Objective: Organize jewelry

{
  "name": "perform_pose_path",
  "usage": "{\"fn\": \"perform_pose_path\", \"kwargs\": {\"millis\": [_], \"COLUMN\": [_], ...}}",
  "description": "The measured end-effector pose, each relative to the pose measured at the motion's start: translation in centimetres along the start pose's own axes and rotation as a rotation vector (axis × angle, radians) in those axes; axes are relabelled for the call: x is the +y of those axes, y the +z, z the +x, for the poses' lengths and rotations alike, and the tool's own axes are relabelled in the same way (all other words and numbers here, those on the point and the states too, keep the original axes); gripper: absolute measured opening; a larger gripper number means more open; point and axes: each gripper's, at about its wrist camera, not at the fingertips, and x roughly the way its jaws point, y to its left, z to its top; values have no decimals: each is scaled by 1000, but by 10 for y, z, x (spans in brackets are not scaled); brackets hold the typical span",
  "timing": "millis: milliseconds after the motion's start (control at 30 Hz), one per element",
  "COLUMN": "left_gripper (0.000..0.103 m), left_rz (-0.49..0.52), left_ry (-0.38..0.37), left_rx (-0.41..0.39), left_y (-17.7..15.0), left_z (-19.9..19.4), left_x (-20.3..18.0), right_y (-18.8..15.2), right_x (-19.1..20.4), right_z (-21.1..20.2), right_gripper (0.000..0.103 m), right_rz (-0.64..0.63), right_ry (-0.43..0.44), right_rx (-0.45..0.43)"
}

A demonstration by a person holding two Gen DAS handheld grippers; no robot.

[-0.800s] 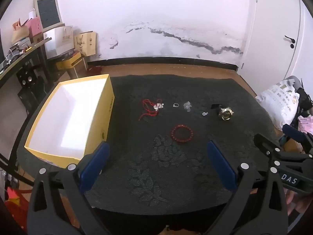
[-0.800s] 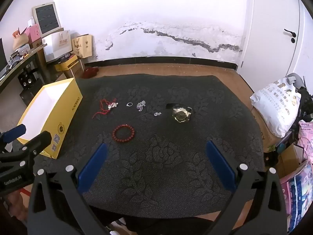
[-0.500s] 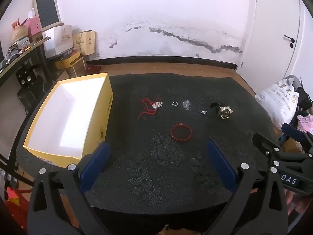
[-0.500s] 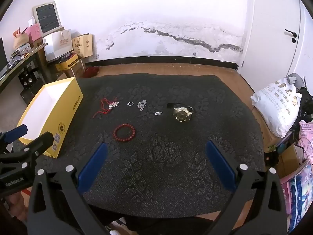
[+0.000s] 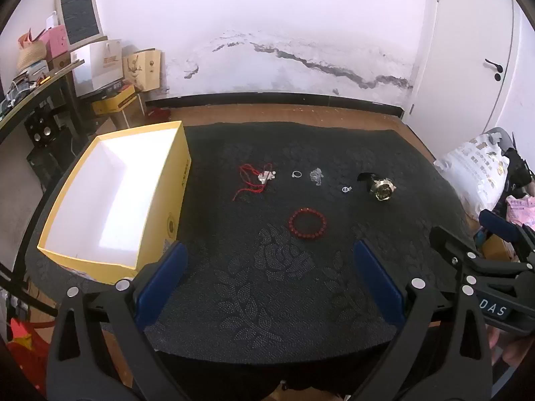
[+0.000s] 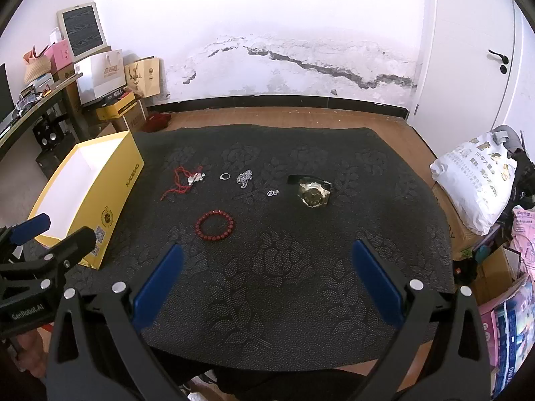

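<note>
Jewelry lies on a black patterned cloth (image 5: 267, 287): a red bead bracelet (image 5: 307, 223) (image 6: 214, 225), a red cord necklace with a silver pendant (image 5: 254, 180) (image 6: 184, 180), a silver ring (image 5: 296, 174) (image 6: 224, 176), a silver chain (image 5: 316, 175) (image 6: 244, 178), a small ring (image 5: 346, 189) (image 6: 272, 193) and a gold watch (image 5: 380, 188) (image 6: 313, 193). An open yellow box (image 5: 113, 197) (image 6: 83, 193) with a white inside stands at the left. My left gripper (image 5: 267, 277) and right gripper (image 6: 265, 277) are open and empty, above the cloth's near part.
Shelves with boxes and bags (image 5: 100, 67) stand at the back left. A white sack (image 6: 474, 180) and packages lie right of the cloth. A white wall and door (image 5: 474, 50) are behind. The right gripper shows in the left wrist view (image 5: 485, 260).
Both grippers have drawn slightly back and up; the jewelry and box have not moved. Both stay open.
</note>
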Motion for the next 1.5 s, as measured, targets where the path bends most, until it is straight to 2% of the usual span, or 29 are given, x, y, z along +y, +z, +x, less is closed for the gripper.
{"fn": "perform_pose_path", "kwargs": {"millis": [1467,1500], "left_gripper": [97,97], "left_rz": [9,9], "left_ry": [-3,-3], "left_rx": [5,5], "left_y": [-6,-6], "left_z": [3,3], "left_x": [-5,-5], "right_y": [2,3], "right_x": [3,0], "right_z": [3,2], "right_gripper": [97,97], "right_rz": [-4,-6], "right_ry": [1,19], "right_rx": [2,17]}}
